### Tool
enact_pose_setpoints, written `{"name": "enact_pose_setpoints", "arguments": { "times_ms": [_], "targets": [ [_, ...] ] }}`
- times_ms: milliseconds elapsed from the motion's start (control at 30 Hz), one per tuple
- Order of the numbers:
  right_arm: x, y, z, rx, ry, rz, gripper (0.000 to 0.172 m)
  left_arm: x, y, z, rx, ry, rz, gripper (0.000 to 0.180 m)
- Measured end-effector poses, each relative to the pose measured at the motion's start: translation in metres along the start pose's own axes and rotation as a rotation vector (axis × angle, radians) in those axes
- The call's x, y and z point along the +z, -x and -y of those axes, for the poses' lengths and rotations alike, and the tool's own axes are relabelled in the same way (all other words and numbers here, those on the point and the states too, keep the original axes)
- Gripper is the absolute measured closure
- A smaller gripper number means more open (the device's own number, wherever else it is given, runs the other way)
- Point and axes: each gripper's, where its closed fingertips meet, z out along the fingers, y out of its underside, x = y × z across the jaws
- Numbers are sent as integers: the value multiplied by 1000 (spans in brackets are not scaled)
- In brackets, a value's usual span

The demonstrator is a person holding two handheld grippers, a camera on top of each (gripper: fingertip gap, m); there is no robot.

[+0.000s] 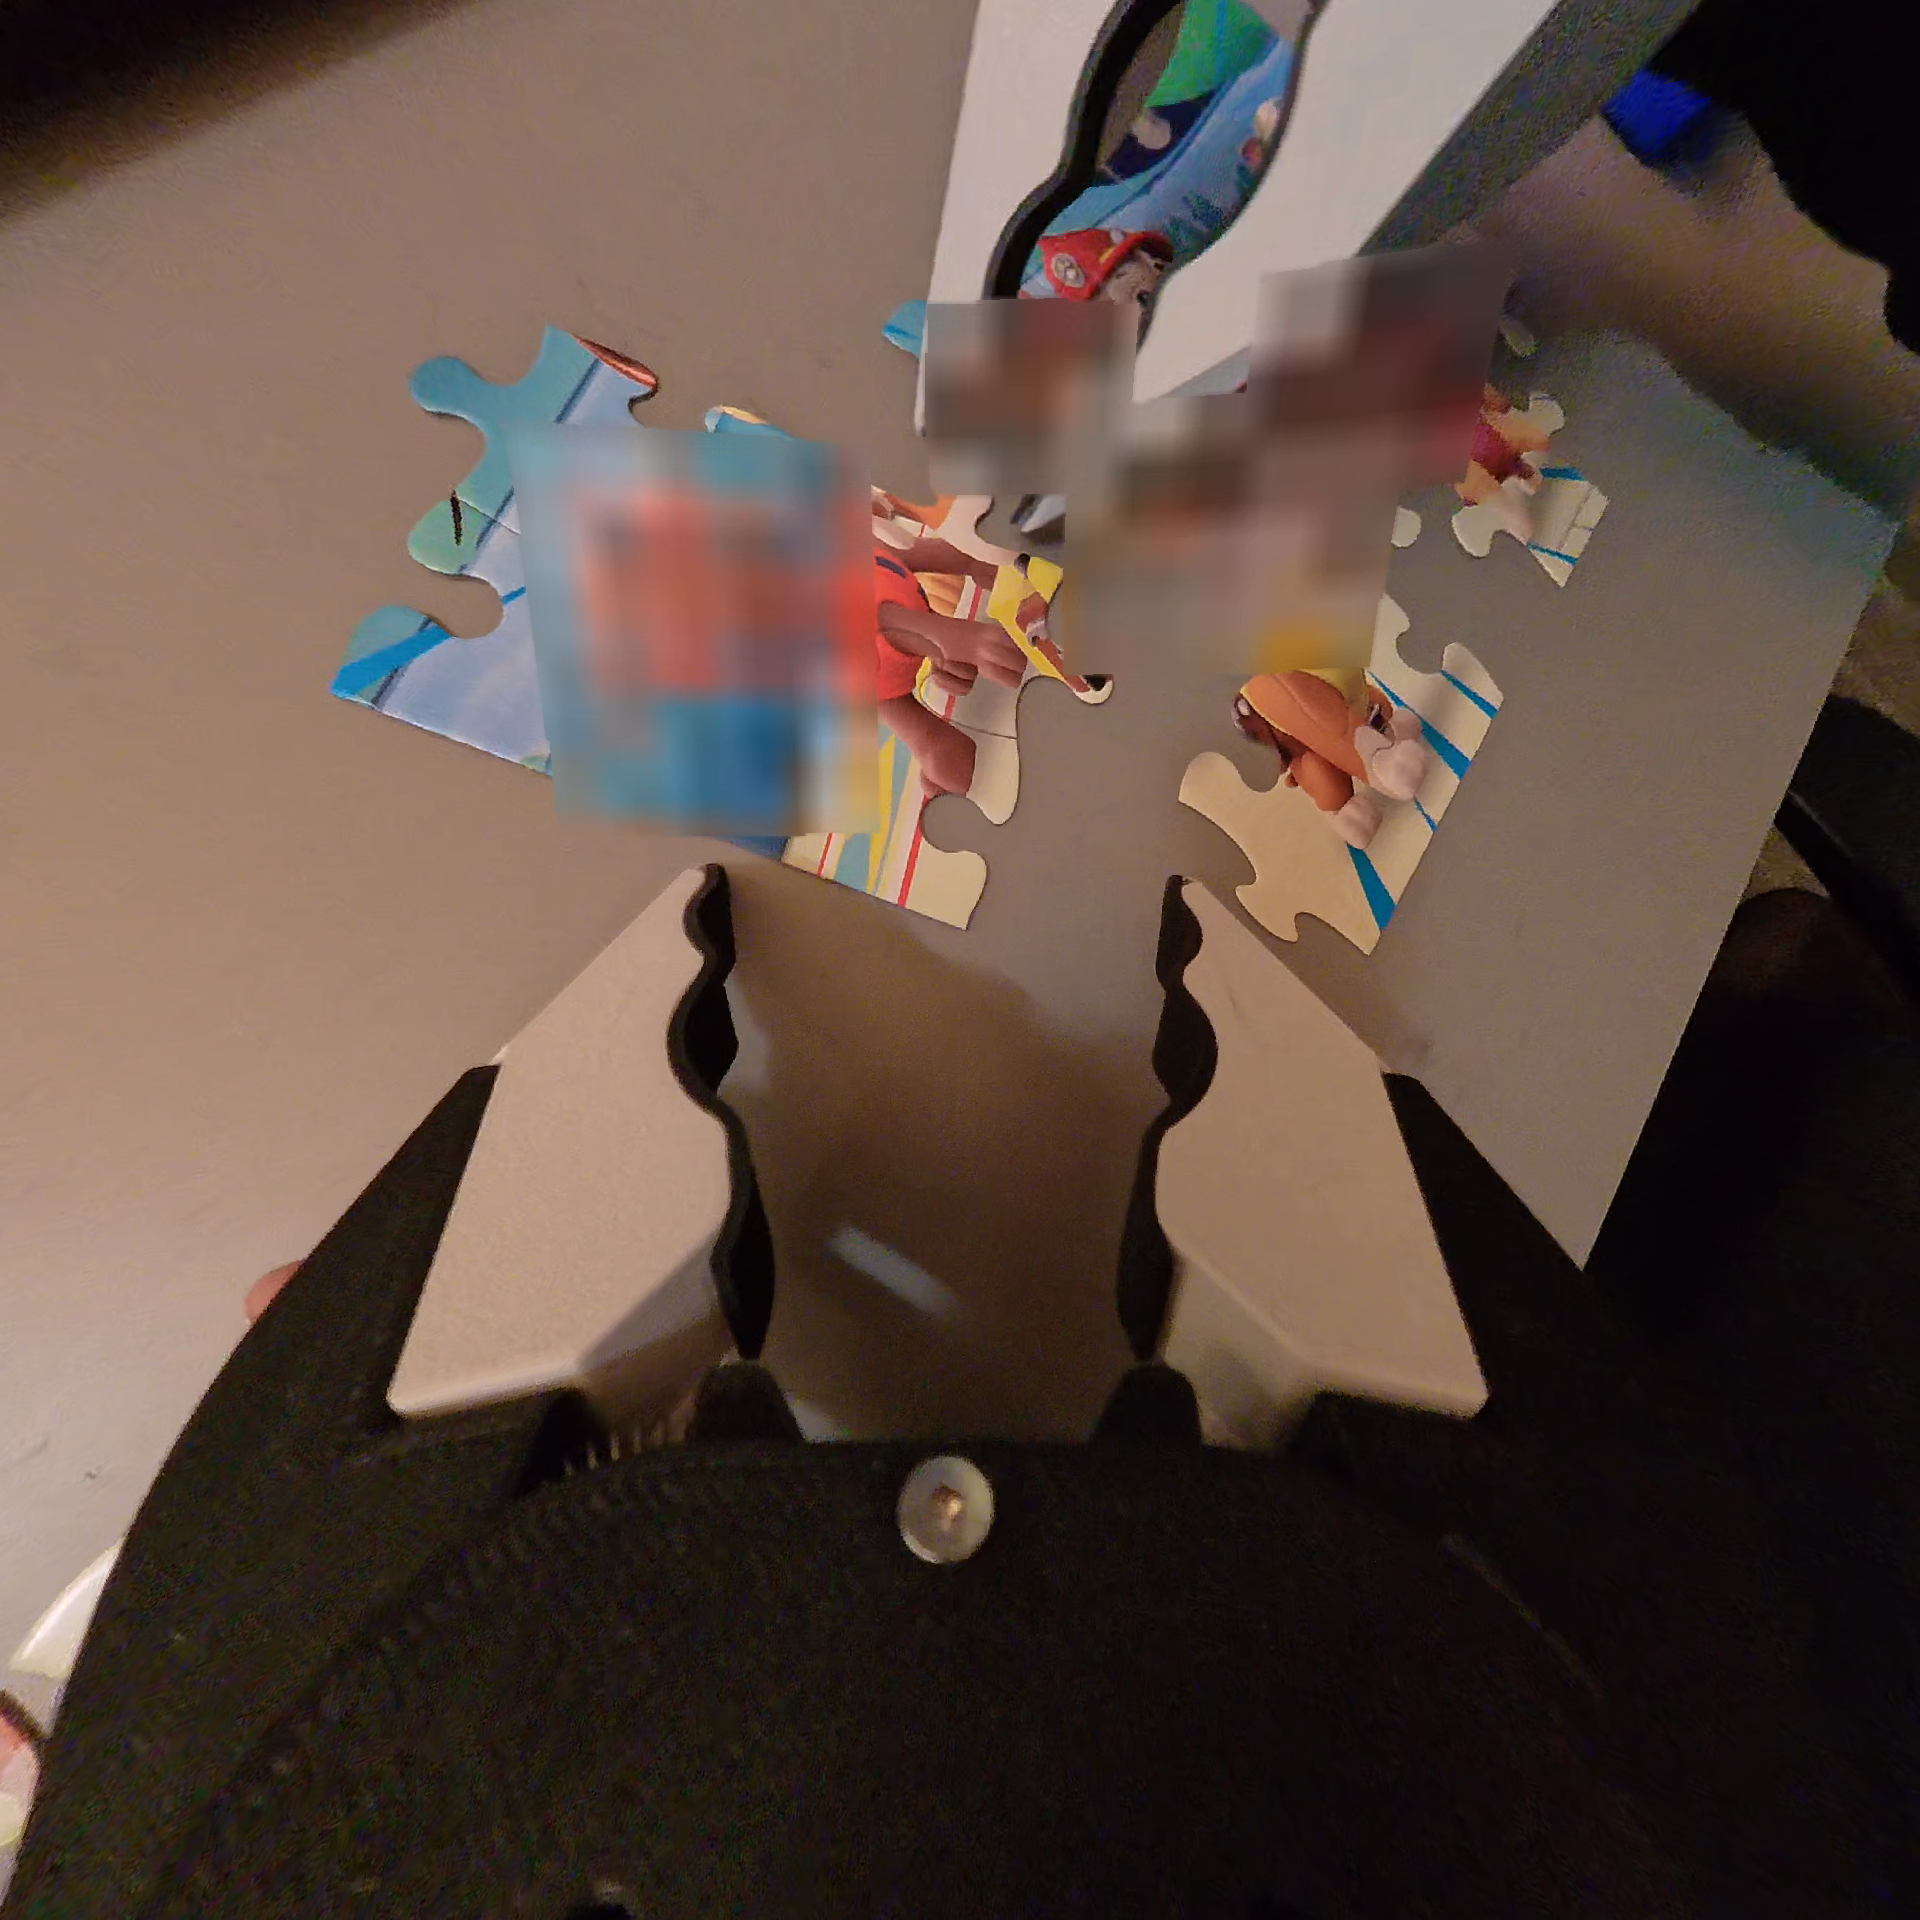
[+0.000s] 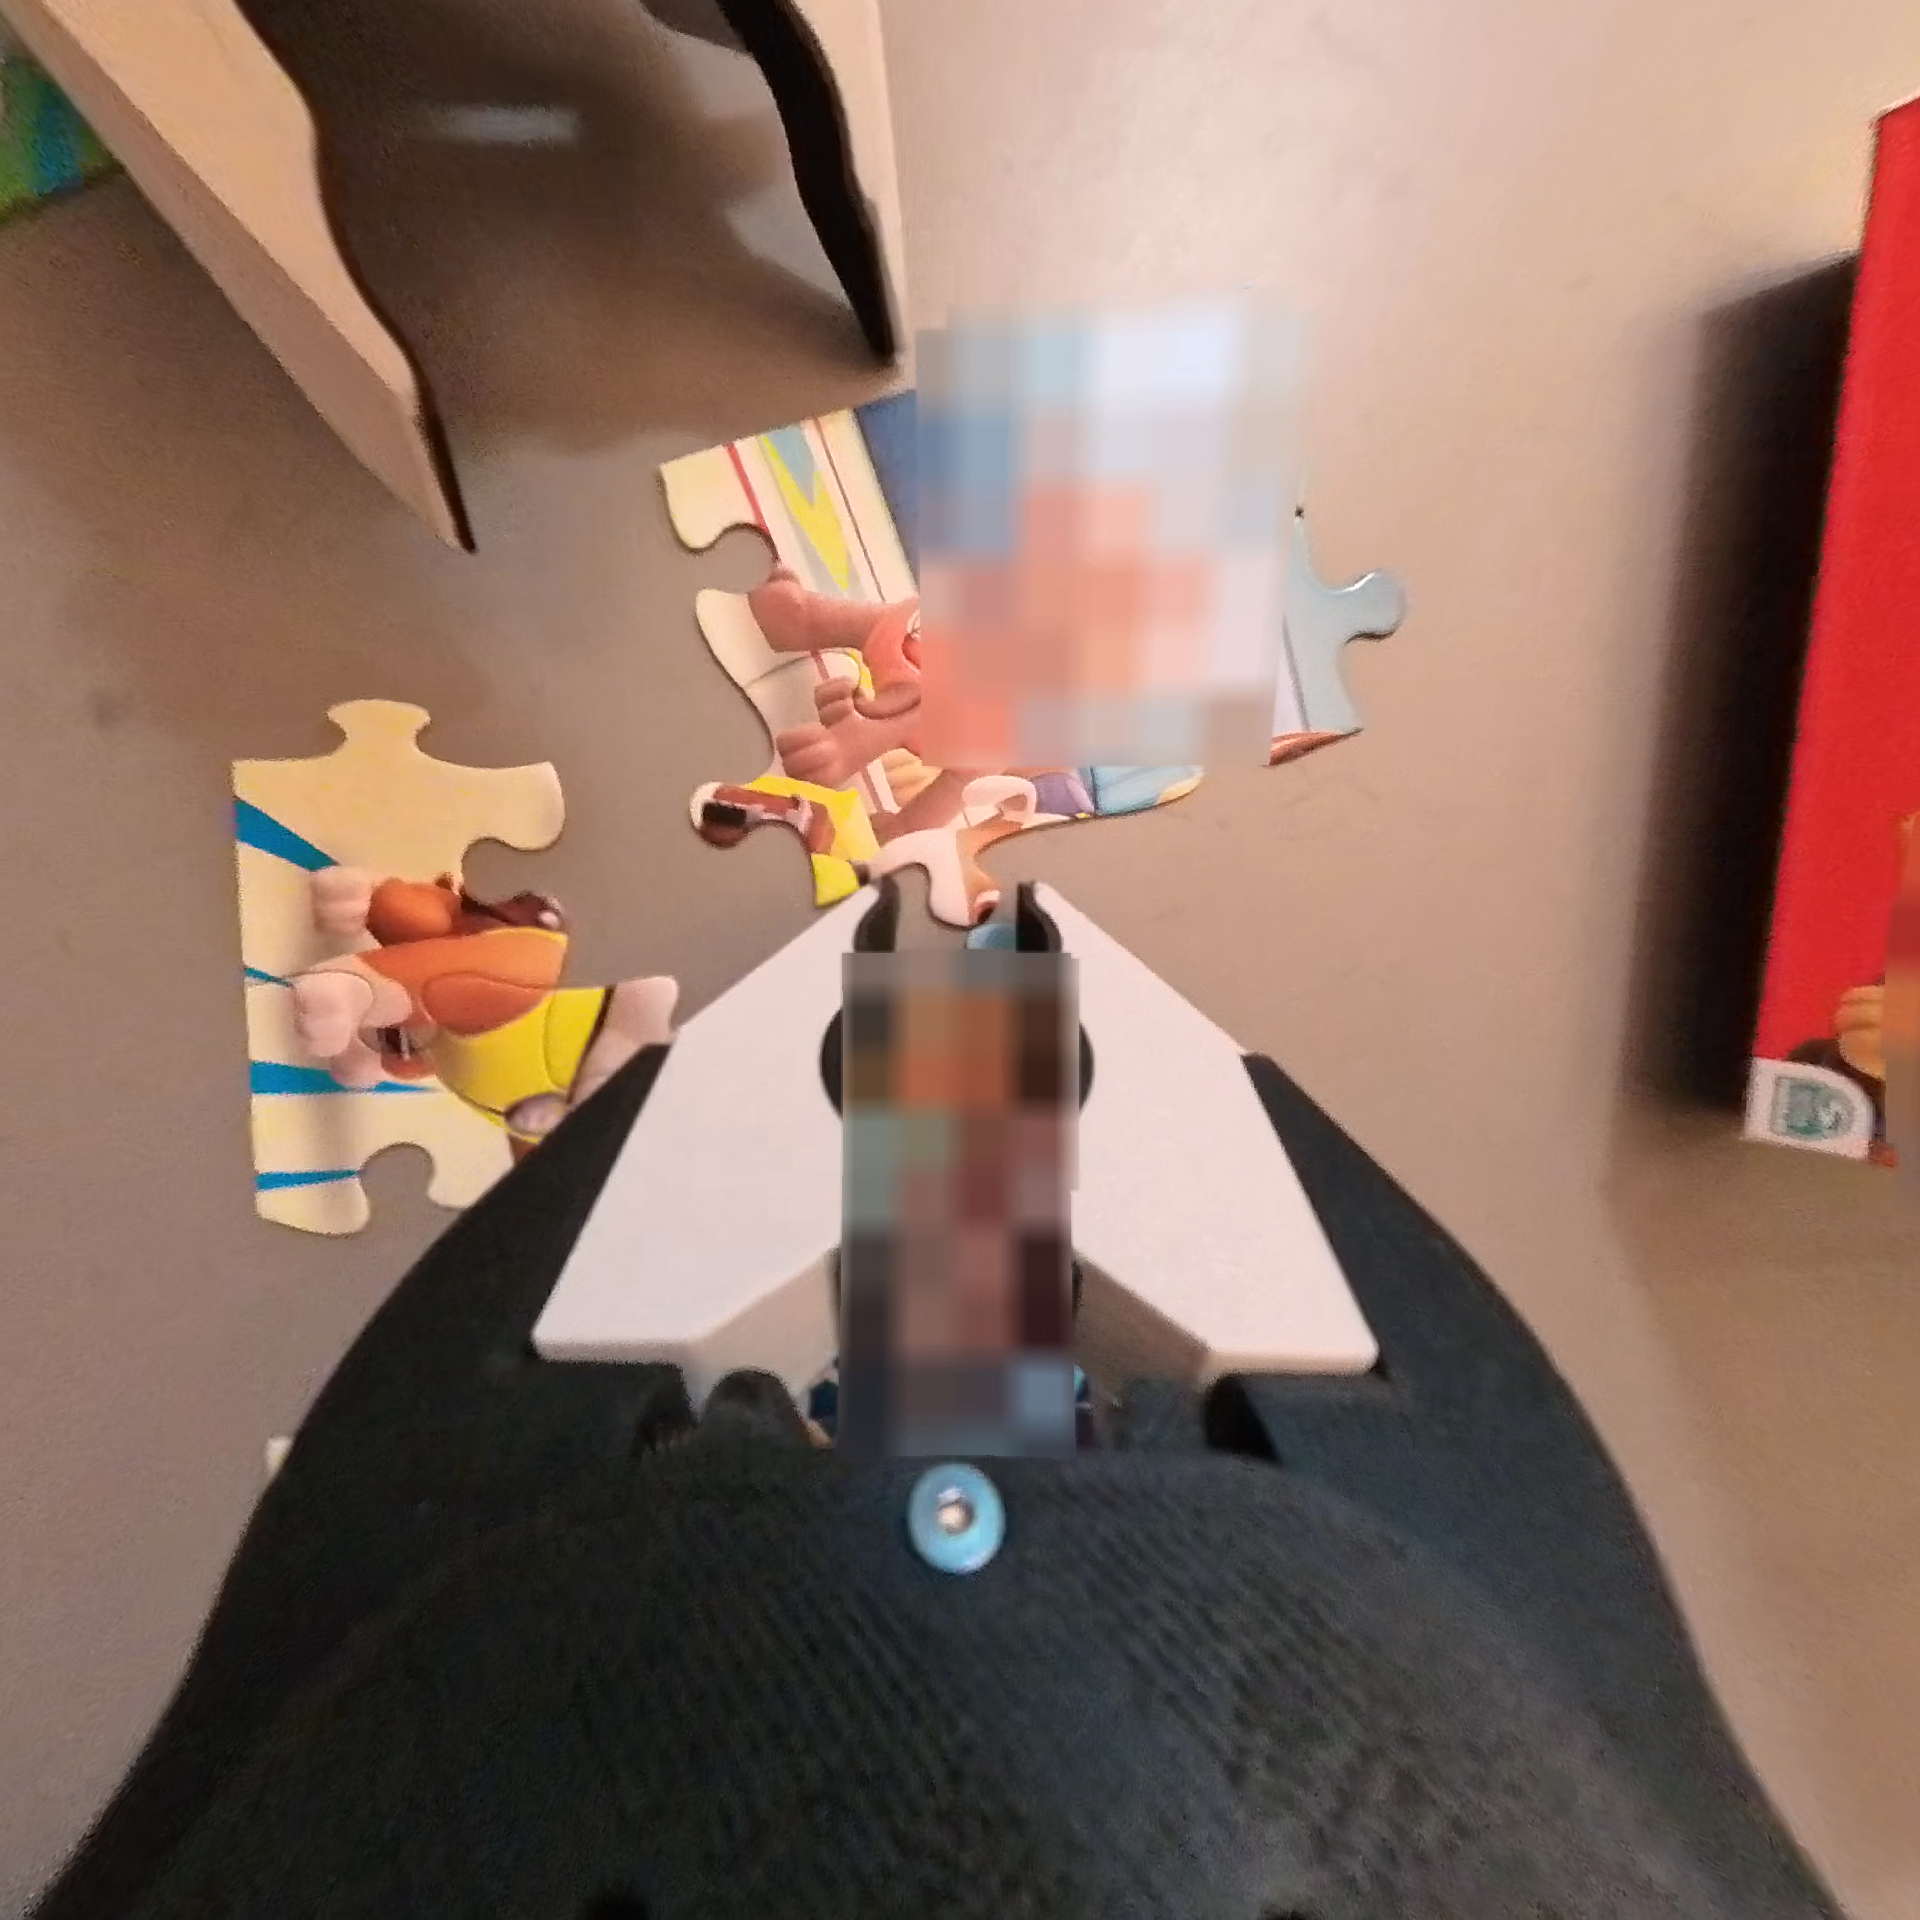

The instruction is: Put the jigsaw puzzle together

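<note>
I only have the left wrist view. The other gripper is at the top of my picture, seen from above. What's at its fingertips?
Observer: In the right wrist view, the right gripper has its fingertips slightly apart, and a white tab of the joined puzzle pieces lies between them.
Operator: Is there anything near it that I can't see?
Observer: Yes, a red box sits on the table off to its right, apart from the pieces.

Looks like a home play spot: a plain grey-beige desk (image 1: pixel 260 935) carrying large cartoon jigsaw pieces (image 2: pixel 400 977), a joined cluster (image 2: pixel 831 727) right of the loose one, and a red picture box (image 2: pixel 1860 727) farther right.
</note>
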Motion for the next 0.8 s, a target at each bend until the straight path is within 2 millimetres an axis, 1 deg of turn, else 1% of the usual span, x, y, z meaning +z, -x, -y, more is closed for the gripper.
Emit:
{"name": "enact_pose_setpoints", "arguments": {
  "times_ms": [100, 200, 433, 500, 533, 633, 800],
  "targets": [
    [4, 1, -2, -31, 68, 58, 154, -1, -1, 0, -9, -6, -10, 100],
    [6, 3, 0, -68, 123, 95, 160, -1, -1, 0, -17, -14, -19, 100],
    [7, 5, 0, -159, 280, 66, 163, -1, -1, 2, -23, -29, -33, 100],
    [7, 6, 1, -191, 285, 46, 165, -2, -1, 1, -25, -34, -37, 101],
    [7, 8, 2, -199, 278, 44, 172, -2, 0, 1, -26, -36, -38, 100],
    [8, 10, 3, -184, 249, 27, 172, -3, 0, 1, -35, -46, -47, 100],
    [8, 9, 3, -153, 249, 43, 172, -5, 0, 1, -40, -54, -59, 101]
  ]
}}
